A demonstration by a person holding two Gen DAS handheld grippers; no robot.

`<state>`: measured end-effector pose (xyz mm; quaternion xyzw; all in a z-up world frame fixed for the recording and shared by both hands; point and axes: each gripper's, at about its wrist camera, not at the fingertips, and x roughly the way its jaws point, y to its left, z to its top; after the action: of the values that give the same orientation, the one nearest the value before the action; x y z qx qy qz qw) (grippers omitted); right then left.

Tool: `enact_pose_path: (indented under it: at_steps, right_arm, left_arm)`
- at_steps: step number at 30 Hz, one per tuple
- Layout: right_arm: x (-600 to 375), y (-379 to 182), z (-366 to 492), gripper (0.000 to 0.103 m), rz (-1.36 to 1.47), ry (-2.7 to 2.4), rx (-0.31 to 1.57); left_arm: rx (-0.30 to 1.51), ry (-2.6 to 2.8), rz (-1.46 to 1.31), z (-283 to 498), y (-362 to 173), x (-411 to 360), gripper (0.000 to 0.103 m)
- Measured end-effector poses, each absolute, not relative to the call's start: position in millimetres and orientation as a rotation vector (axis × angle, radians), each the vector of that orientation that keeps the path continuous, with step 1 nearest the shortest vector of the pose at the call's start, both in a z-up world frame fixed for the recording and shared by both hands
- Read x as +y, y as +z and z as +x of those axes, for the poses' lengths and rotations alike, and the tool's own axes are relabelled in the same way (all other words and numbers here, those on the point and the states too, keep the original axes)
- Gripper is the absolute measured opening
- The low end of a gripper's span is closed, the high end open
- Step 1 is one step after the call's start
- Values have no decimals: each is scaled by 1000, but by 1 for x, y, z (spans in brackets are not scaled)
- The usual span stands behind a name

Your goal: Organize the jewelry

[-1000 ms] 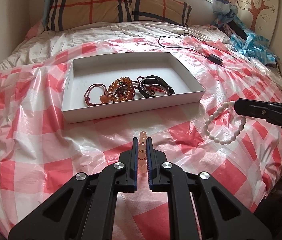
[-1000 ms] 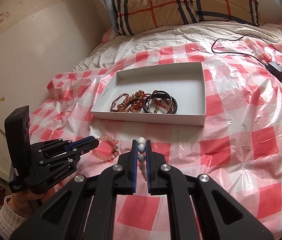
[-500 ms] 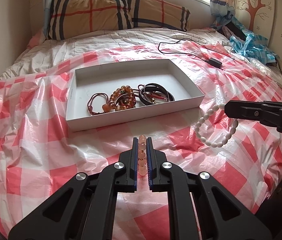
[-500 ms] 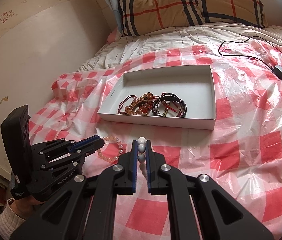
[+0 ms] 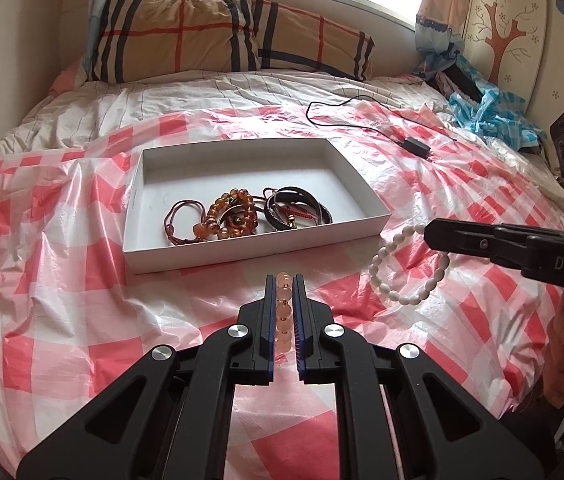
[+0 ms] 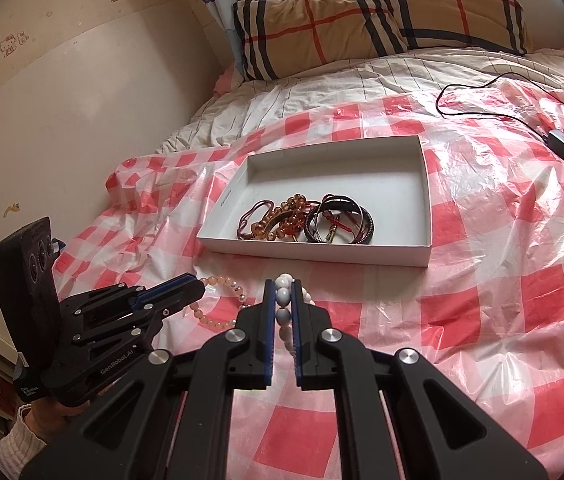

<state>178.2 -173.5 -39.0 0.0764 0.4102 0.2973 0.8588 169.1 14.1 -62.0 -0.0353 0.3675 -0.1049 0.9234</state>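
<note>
The left wrist view is showing the window, the tree-painted wall panel (image 5: 502, 36) and a heap of blue cloth (image 5: 490, 112) at the bed's far side; the right wrist view is showing instead the wall with cartoon-cat stickers (image 6: 13, 44) and the person's left hand (image 6: 53, 412) in a knit cuff.

The left gripper (image 5: 282, 292) is pinching a pink bead bracelet (image 5: 284, 312) edge-on between its fingers; from the right wrist view its loop (image 6: 217, 304) is hanging out past the tips. The right gripper (image 6: 283, 292) is clamping a white bead bracelet (image 6: 283, 296), whose loop (image 5: 402, 268) is dangling beside the white box (image 5: 241, 252).

Both bracelets are hanging above the red-checked plastic sheet (image 5: 61, 280), just short of the box's near wall. Inside the box, amber beads (image 5: 233, 212), cord bracelets (image 5: 181, 220) and dark bangles (image 5: 302, 208) are lying together.
</note>
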Motion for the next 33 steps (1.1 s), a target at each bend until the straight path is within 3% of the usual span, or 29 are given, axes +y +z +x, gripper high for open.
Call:
enact_pose_path:
  at_steps: [33]
  right_arm:
    - [-179, -25, 162, 8, 208, 656, 823]
  left_arm:
    - [740, -230, -73, 134, -42, 10, 7]
